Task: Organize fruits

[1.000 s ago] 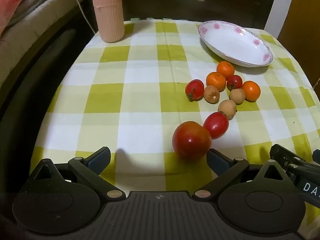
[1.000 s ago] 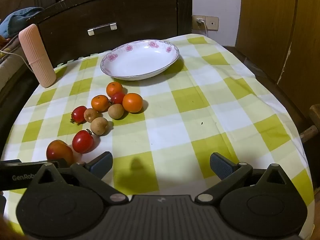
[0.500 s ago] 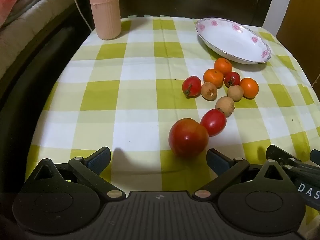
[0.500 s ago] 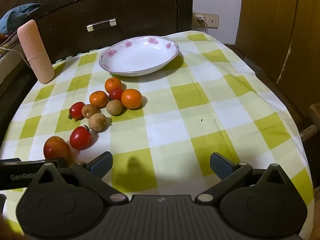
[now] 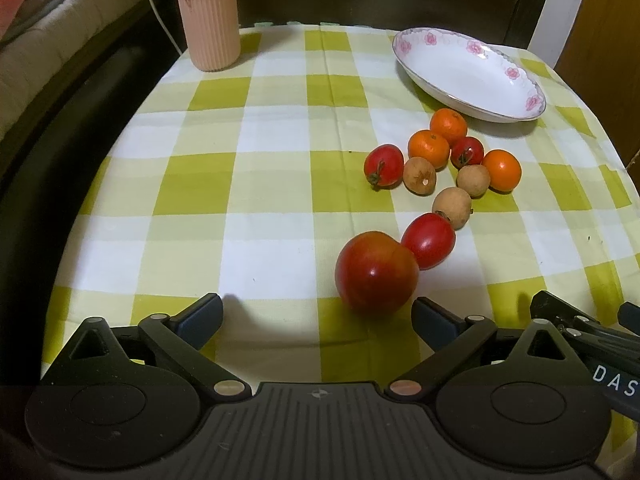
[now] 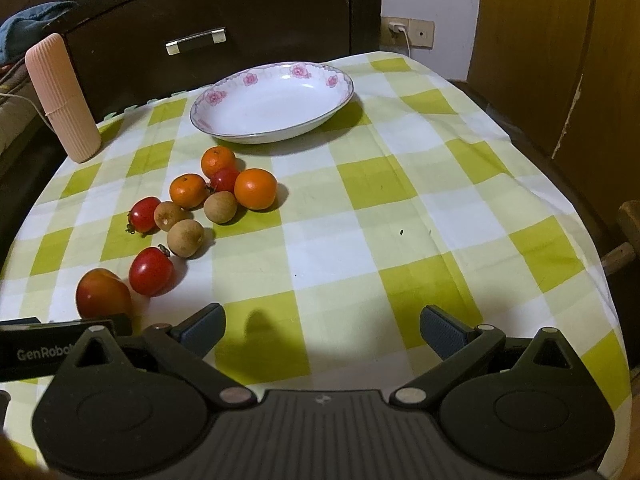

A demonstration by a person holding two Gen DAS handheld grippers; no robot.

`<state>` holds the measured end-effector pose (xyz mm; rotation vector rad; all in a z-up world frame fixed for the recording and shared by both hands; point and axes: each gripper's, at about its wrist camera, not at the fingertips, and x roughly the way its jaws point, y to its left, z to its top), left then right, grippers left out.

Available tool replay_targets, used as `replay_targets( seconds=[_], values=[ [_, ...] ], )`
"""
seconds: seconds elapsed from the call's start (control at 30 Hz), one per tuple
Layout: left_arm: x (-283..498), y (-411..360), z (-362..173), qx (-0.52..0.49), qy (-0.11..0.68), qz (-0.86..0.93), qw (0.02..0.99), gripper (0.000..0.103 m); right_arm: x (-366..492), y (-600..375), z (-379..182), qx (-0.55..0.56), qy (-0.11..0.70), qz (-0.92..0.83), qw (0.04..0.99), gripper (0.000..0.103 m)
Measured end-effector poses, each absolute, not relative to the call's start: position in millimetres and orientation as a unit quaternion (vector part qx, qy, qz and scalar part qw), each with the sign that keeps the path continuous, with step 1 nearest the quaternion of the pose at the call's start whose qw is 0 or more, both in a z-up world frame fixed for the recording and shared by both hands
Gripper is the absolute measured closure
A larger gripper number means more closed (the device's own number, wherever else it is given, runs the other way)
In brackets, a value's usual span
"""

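Covering the whole table, a checked cloth (image 6: pixel 360 184) in yellow-green and white: woven, matte, slightly creased, draped over rounded edges. Soft footing, likely why the round fruit sits still instead of rolling.

Dish (image 6: pixel 272 104), far side: shallow white glazed china, pink flowers round the rim, nothing in it. Judged to be the destination for the fruit, set just behind the cluster.

Pink ribbed cylinder (image 5: pixel 208 16), upright at the far left corner, well apart from the fruit. Purpose unclear.

Left gripper (image 5: pixel 316 316): black linkage arms, dark blue textured pads, fingers spread wide, holding nothing. Large tomato (image 5: pixel 376 272) lies just beyond the right-hand pad, off centre between the fingers. Placement reads as lining up on the nearest, biggest fruit first; needs a shift rightward before closing.

Right gripper (image 6: pixel 322 324): same build, fingers also wide apart and empty, low over bare cloth, aimed toward the dish. Appears to be waiting.

Large tomato: smooth, glossy, red shading to orange.

Three small oranges (image 6: pixel 256 188), dimpled skin. Three cherry tomatoes (image 6: pixel 151 271), shiny, green stems. Three brown longan-like fruits (image 6: pixel 186 238), dull rough shells. All loosely clustered, several touching, between the large tomato and the dish.
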<state>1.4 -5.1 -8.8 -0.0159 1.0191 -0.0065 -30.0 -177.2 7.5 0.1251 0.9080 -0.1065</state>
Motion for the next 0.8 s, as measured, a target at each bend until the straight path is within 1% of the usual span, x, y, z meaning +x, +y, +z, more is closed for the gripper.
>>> replay_targets(
  seconds=[0.8],
  values=[
    [3.7, -6.0, -10.6, 0.006, 0.49, -0.005, 0.871, 0.002, -28.4, -177.2, 5.4, 0.06, 0.441, -0.052, 0.894, 0.001]
  ],
)
